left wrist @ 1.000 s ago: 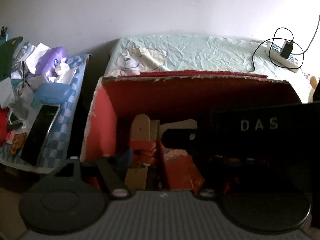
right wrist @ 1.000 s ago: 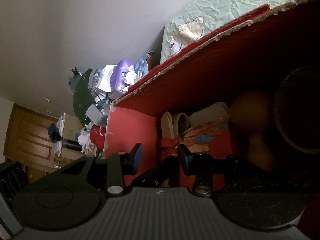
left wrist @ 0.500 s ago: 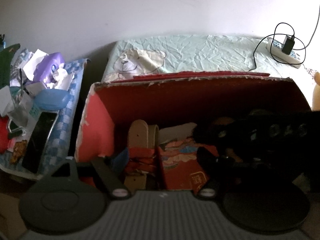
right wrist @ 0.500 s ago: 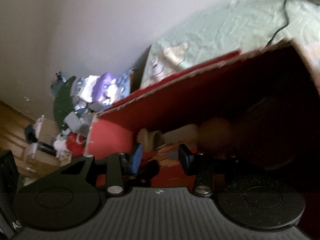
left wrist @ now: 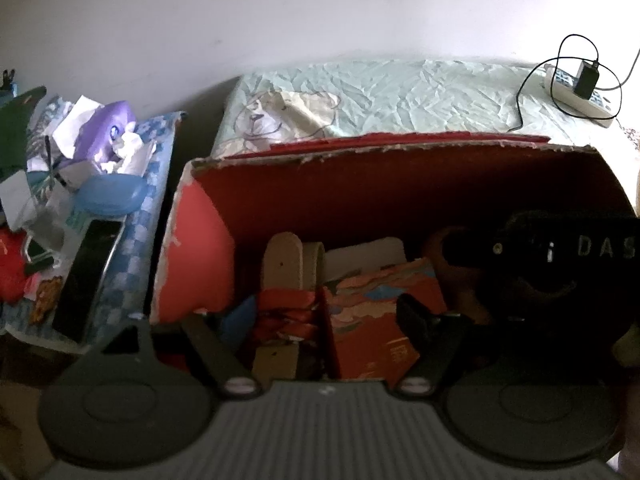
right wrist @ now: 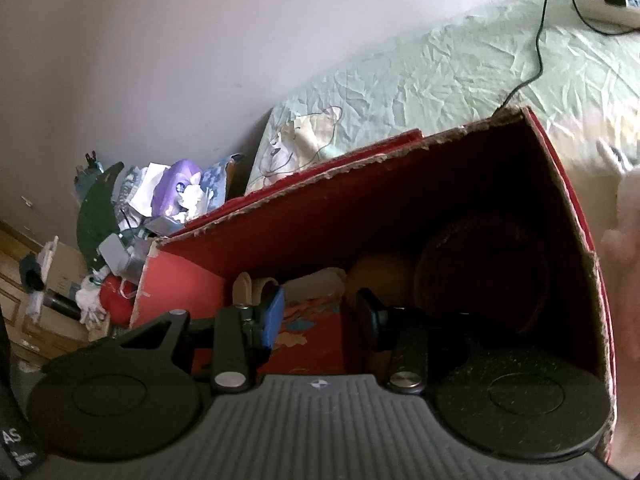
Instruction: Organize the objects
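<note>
A red cardboard box stands open on the bed. Inside lie a pair of beige sandals with red straps, a red printed packet, a brown round object and a dark round thing in the shadowed right end. My left gripper hangs open over the sandals and packet, holding nothing. My right gripper is open over the packet, also with nothing in it. Its black body shows at the right of the left wrist view.
The box rests on a wrinkled pale green sheet; a power strip with charger and cable lies at the back right. To the left is a cluttered stand with a purple toy and a black phone. A hand is beside the box's right wall.
The right gripper has drawn back from the middle of the box toward its right end and risen. The left gripper has barely moved.
</note>
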Action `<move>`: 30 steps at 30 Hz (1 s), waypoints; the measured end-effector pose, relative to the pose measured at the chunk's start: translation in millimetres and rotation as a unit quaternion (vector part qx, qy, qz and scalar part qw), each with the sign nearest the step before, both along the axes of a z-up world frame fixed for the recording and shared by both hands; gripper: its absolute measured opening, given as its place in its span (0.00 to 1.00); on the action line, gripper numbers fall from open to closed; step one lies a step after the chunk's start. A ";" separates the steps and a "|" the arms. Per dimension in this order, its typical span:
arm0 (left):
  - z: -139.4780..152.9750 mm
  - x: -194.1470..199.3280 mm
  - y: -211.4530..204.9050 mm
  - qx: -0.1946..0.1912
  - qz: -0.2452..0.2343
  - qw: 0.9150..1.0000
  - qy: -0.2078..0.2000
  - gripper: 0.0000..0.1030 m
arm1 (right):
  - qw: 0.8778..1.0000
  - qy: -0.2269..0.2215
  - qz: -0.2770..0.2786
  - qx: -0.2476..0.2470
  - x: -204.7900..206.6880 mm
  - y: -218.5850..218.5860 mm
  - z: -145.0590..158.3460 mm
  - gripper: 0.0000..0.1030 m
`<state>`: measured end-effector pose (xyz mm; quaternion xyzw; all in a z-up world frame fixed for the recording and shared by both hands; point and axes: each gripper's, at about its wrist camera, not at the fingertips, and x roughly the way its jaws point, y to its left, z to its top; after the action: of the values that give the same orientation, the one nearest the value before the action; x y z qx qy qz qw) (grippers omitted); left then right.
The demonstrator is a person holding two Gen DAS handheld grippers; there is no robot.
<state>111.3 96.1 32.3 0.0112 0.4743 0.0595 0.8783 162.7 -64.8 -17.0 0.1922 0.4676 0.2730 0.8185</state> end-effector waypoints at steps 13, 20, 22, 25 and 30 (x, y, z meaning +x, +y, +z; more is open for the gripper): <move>0.4 1.2 -1.9 0.015 0.007 1.000 0.005 0.84 | 1.000 0.009 0.005 -0.008 0.0 2.1 -3.5 0.43; 0.2 2.3 -3.8 0.024 0.006 1.000 0.008 0.86 | 1.000 0.013 0.002 -0.006 0.1 1.4 -5.0 0.43; 0.2 2.2 -4.9 0.029 0.005 1.000 0.007 0.86 | 1.000 0.010 0.003 -0.011 0.1 2.3 -4.8 0.43; 0.2 1.5 -5.8 0.032 0.003 0.999 0.005 0.87 | 1.000 0.009 0.002 -0.017 0.1 3.8 -4.7 0.43; 0.1 1.5 -6.1 0.034 0.002 0.999 0.004 0.88 | 1.000 0.022 0.005 -0.017 2.7 3.5 -6.7 0.43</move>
<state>112.8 90.0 32.4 0.0404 0.4755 0.0777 0.8753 165.3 -61.3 -23.7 0.1817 0.4907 0.2651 0.8099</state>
